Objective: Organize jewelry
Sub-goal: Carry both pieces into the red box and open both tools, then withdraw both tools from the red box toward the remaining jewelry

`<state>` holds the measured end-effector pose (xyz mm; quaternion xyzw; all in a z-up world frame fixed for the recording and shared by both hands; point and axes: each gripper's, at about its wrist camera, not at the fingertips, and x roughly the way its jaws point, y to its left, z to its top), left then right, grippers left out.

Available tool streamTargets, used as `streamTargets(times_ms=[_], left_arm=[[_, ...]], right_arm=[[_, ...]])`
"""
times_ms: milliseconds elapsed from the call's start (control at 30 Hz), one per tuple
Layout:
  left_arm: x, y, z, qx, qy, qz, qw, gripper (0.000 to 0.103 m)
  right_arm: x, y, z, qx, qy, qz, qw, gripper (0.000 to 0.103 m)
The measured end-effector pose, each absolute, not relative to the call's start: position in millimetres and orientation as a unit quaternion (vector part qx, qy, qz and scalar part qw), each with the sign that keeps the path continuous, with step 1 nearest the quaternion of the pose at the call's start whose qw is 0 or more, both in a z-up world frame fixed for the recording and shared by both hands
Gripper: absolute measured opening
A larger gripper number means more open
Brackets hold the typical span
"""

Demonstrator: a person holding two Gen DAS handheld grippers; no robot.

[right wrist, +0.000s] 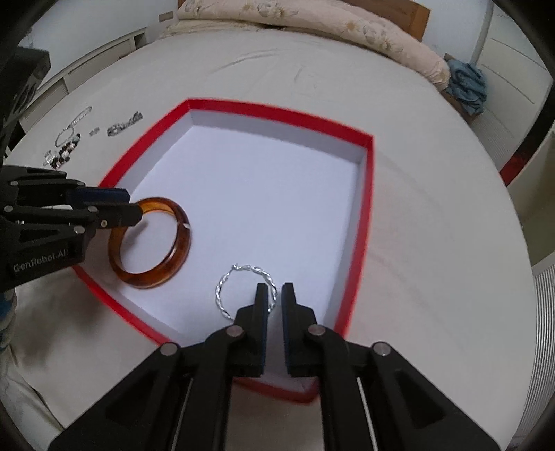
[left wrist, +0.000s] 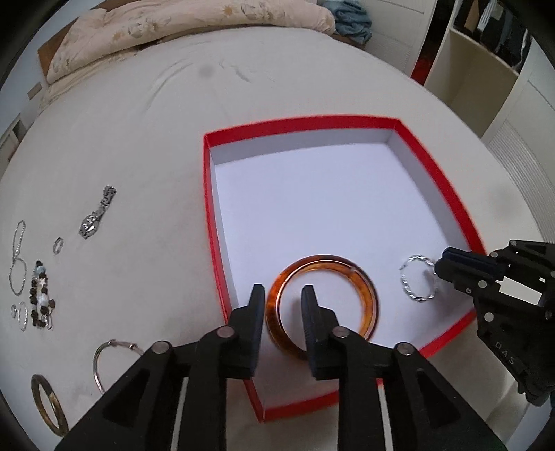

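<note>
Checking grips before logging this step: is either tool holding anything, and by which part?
Left tool straddles the amber bangle's near rim, jaws apart. Right tool pinches the twisted silver bracelet at its near-right edge.

This is a bedroom in a home. The work surface is a bed covered with a plain white sheet, faintly wrinkled and marked. A rolled cream quilt with a pale floral print lies along the head of the bed against a wooden headboard, and a crumpled blue cloth sits at its end. White open shelving with dark clothes stands beside the bed, and pale cabinet fronts line the walls.
</note>
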<state>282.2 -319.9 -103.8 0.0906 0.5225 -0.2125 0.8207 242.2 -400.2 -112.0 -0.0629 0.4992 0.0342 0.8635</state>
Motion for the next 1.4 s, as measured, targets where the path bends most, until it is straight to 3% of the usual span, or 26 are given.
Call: streamTargets(times_ms=[67,333,367,433,467,967,1400], left_arm=[[274,-313,-91,0.085,0.516,-0.212,0.826,0.041],[220,-260,-14,0.065,0.478,-0.207,0.851,0.042],[214,-259,-6,0.065,0.473,-0.202,0.855,0.043],[195,-235,9,0.065,0.469,-0.19,0.86,0.048],[183,-220,18,0.065,0.464,-0.18,0.865,0.054],[42,-18,90,0.011,0.382,-0.04,0.923,0.067],[-19,4,116,0.009,0.323,-0.009,0.946,0.07]], right_arm=[[233,-402,-100,-0.052,0.488,0.027,0.871,0.008],[170,-399,-38,-0.006,0.444,0.002,0.896,0.01],[157,-394,-28,-0.001,0.436,0.003,0.9,0.012],[139,-384,-15,0.009,0.421,0.006,0.907,0.03],[127,-378,-7,0.016,0.411,0.01,0.911,0.03],[1,-281,52,0.069,0.332,0.043,0.94,0.03],[-37,-218,87,0.042,0.3,0.079,0.95,0.03]])
